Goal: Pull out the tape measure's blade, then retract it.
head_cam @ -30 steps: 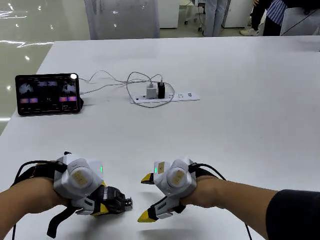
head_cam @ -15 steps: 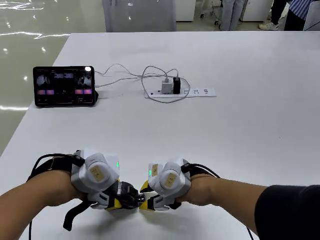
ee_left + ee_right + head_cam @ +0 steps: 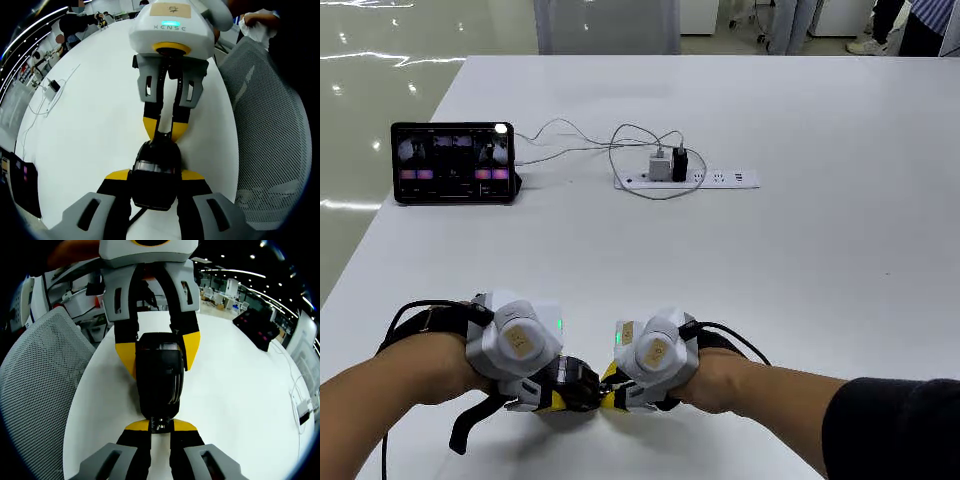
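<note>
Clamped in left gripper [image 3: 155, 176]: tape measure [image 3: 159, 371], by its black case, near front edge of table [image 3: 740, 270]. Pinched shut on blade tip [image 3: 160, 424] at case mouth: right gripper [image 3: 609, 399].

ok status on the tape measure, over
Left hand-held gripper shut on tape measure. Right hand-held gripper shut on blade tip. Not yet pulled out. Nothing blocking.

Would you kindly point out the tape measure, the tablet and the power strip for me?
tape measure [image 3: 155, 172], left gripper view, black case.
tablet [image 3: 453, 163], head view, screen centre.
power strip [image 3: 725, 179], head view, bare sockets.
</note>
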### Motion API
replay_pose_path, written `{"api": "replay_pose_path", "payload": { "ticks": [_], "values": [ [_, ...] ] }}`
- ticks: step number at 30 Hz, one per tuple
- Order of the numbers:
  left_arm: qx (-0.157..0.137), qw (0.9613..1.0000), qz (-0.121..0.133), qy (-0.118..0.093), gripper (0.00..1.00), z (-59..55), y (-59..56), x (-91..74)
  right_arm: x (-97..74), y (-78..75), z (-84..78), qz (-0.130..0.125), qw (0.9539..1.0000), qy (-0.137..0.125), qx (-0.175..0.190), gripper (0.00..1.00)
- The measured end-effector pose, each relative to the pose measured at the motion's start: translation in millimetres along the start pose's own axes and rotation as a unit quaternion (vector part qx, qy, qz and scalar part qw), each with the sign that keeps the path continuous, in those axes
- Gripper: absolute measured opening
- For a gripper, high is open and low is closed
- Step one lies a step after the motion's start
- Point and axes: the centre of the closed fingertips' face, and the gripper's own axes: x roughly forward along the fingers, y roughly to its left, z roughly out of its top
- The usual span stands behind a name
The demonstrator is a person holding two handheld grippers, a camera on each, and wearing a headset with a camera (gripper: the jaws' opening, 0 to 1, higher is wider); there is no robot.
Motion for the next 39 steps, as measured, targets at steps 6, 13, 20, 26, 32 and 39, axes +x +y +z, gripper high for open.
{"api": "replay_pose_path", "payload": {
  "ticks": [6,13,20,26,32,39],
  "values": [
    [0.005,1.0000,-0.003,-0.004,0.29,-0.4,-1.2,-0.9,-3.4,0.5,-2.9,0.003,1.0000,-0.003,0.004,0.09],
    [0.002,1.0000,-0.006,0.001,0.29,-0.9,-0.8,-1.0,-7.2,0.0,-6.2,0.002,1.0000,0.001,0.009,0.09],
    [0.001,1.0000,-0.005,0.005,0.29,-0.7,-0.6,-0.1,-16.2,-1.3,-16.3,0.003,0.9998,0.006,0.016,0.09],
    [0.000,1.0000,-0.004,0.003,0.29,-0.6,-0.7,-0.6,-20.3,-0.7,-21.0,0.001,0.9998,0.010,0.018,0.09],
    [0.000,1.0000,-0.007,0.002,0.29,-0.9,-1.0,-0.7,-27.7,-0.2,-28.9,0.000,0.9996,0.013,0.026,0.09],
    [0.004,1.0000,-0.006,0.004,0.29,-0.7,-1.1,-0.7,-34.5,-1.2,-36.8,0.001,0.9995,0.021,0.025,0.09]
  ]
}}
